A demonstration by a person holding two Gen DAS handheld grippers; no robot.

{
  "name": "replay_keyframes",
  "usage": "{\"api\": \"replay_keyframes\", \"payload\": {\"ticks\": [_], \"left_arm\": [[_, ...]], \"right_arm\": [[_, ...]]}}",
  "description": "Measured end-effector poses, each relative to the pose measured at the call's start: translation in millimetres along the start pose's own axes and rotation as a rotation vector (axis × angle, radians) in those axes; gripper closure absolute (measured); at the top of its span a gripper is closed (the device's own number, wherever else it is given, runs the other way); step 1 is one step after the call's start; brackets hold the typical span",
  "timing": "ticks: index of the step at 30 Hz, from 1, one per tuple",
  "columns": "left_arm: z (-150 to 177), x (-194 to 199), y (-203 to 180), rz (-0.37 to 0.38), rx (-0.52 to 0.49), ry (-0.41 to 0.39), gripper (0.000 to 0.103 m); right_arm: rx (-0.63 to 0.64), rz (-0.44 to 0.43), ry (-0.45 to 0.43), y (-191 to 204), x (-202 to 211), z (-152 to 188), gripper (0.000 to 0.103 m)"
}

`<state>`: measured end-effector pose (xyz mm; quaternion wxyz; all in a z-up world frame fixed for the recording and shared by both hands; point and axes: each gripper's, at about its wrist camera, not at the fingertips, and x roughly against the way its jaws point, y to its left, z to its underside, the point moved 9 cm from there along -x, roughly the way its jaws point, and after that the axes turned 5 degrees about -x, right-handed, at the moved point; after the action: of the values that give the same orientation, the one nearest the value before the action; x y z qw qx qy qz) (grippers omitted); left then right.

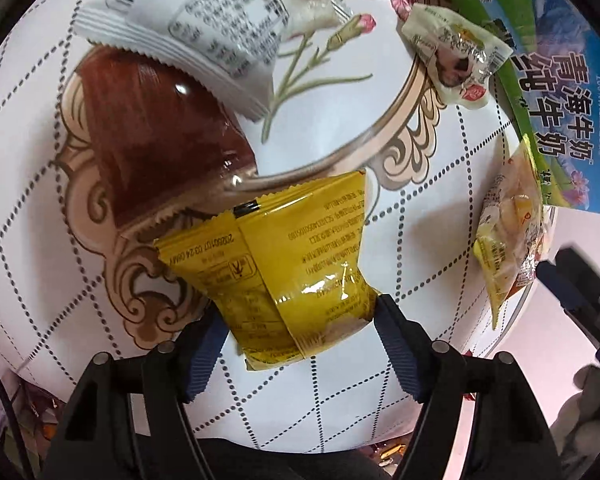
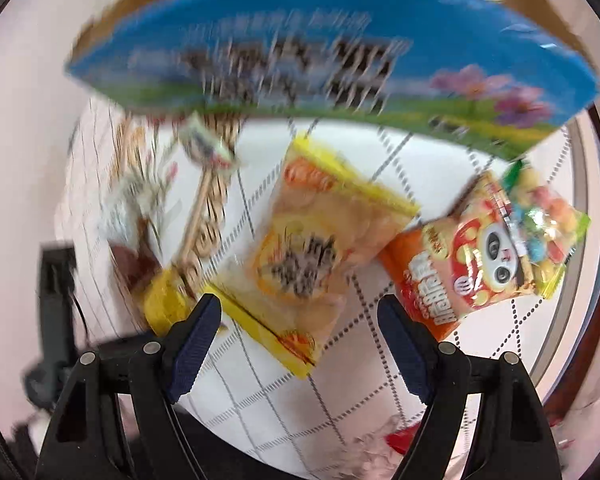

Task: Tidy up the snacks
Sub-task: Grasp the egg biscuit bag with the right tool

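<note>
In the left wrist view my left gripper [image 1: 298, 312] has its jaws closed against both sides of a yellow snack packet [image 1: 292, 260] lying back-side up on the patterned tablecloth. A brown packet [image 1: 156, 140] and a white packet [image 1: 204, 32] lie beyond it, and a small cream packet [image 1: 456, 56] lies at the upper right. In the right wrist view my right gripper [image 2: 300, 320] is open above an orange-yellow snack packet [image 2: 308, 248]. An orange panda snack packet [image 2: 488, 252] lies to its right.
A blue and green milk carton box stands at the far edge of the table [image 2: 332, 56] and shows in the left wrist view [image 1: 552, 92] too. A yellow-clear packet [image 1: 508, 232] lies at the right. The round table edge [image 2: 580, 280] curves on the right.
</note>
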<state>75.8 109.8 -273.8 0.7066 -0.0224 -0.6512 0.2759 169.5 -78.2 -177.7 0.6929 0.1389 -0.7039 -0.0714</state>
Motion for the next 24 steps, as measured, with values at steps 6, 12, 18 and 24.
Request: {"api": "replay_keyframes", "payload": {"ticks": [6, 12, 18, 24], "left_arm": [[-2, -3, 11, 0.032, 0.049, 0.017, 0.031], [-24, 5, 34, -0.011, 0.003, -0.013, 0.031], [-32, 19, -10, -0.254, -0.395, -0.102, 0.045], [-43, 4, -23, -0.228, -0.424, -0.042, 0.041]], "right_arm": [[-0.174, 0.007, -0.032, 1, -28, -32, 0.020], [0.006, 0.137, -0.024, 11, -51, -13, 0.035], [0.101, 0.190, 0.028, -12, -39, 42, 0.038], [0.029, 0.146, 0.057, -38, -32, 76, 0.037]]}}
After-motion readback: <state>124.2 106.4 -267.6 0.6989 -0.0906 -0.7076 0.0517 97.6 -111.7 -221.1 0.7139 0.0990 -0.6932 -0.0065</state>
